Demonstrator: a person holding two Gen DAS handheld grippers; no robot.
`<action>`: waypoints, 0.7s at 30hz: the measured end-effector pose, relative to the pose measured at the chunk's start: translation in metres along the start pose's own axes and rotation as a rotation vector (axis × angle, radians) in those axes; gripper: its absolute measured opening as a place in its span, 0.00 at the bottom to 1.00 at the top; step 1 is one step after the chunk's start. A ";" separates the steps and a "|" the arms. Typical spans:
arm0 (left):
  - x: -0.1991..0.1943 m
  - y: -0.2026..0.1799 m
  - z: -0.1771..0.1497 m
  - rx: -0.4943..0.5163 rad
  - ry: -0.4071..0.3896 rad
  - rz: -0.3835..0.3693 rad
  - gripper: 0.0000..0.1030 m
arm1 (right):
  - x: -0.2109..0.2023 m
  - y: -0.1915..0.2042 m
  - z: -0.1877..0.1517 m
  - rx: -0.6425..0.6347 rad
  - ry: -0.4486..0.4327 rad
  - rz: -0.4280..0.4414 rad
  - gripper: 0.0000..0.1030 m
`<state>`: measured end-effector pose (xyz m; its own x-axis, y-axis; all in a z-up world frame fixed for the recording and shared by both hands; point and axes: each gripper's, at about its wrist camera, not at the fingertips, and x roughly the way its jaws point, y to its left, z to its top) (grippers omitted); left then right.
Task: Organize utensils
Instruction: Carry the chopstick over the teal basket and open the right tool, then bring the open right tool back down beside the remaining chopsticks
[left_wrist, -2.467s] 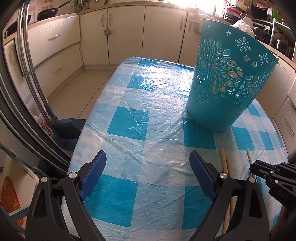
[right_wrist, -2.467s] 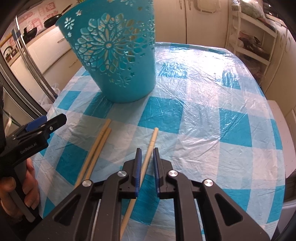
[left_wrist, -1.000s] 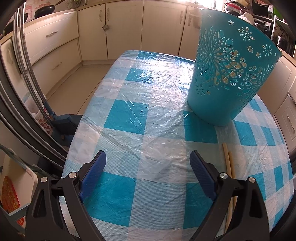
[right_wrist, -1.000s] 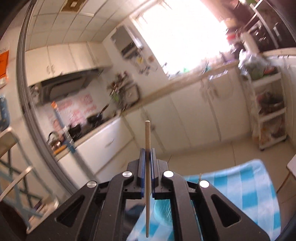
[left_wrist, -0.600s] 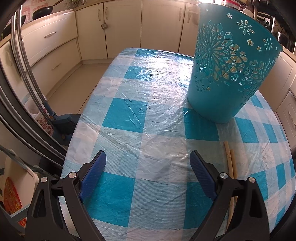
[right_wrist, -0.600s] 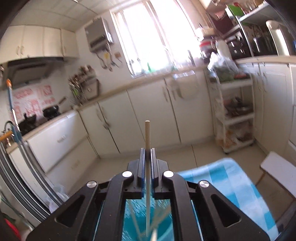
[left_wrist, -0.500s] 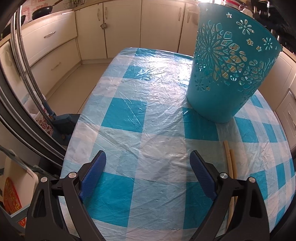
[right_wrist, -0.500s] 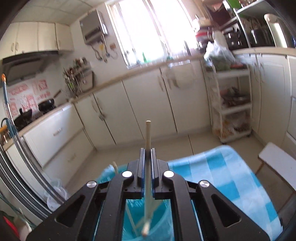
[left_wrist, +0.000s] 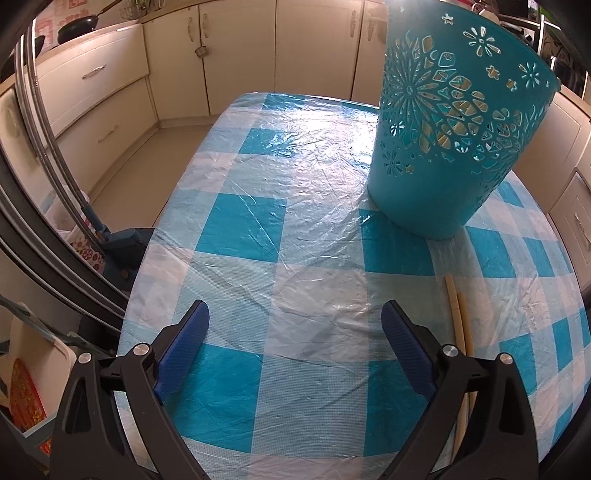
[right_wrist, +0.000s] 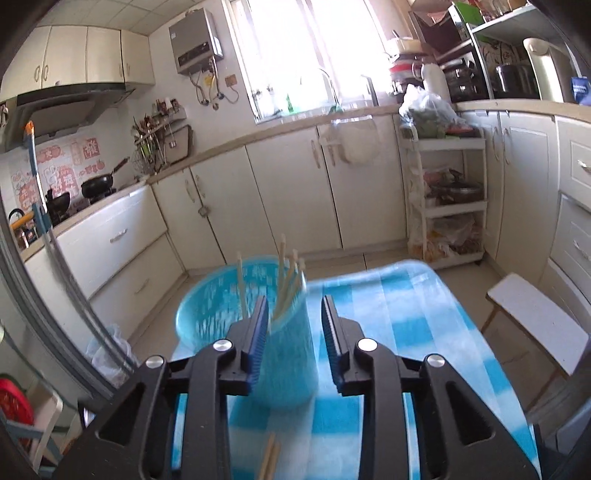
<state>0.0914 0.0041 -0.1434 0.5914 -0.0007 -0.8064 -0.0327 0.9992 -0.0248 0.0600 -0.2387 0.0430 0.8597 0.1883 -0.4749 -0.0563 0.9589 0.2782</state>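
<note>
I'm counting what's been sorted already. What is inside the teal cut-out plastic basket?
Several pale wooden chopsticks stand inside the teal cut-out plastic basket, tips leaning above its rim. Motion blur prevents an exact count, and the wall hides their lower ends and the bottom.

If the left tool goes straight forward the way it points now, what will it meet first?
Probably the checked tablecloth: the open left tool aims down at bare cloth. The teal basket and chopsticks lie right of that line; depth is uncertain.

Both left tongs (left_wrist: 293, 325) and right tongs (right_wrist: 294, 317) gape, empty.
</note>
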 end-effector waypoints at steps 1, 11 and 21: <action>0.000 0.000 0.000 0.002 0.001 -0.001 0.89 | -0.002 -0.002 -0.010 0.000 0.025 -0.005 0.32; -0.001 0.000 -0.001 0.006 0.004 -0.011 0.90 | 0.006 -0.009 -0.085 0.022 0.259 -0.053 0.32; -0.002 0.005 -0.001 -0.008 -0.003 -0.032 0.90 | 0.011 0.001 -0.120 -0.014 0.355 -0.034 0.32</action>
<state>0.0887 0.0091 -0.1424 0.5948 -0.0326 -0.8032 -0.0201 0.9983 -0.0554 0.0086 -0.2105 -0.0623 0.6311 0.2161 -0.7450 -0.0400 0.9682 0.2469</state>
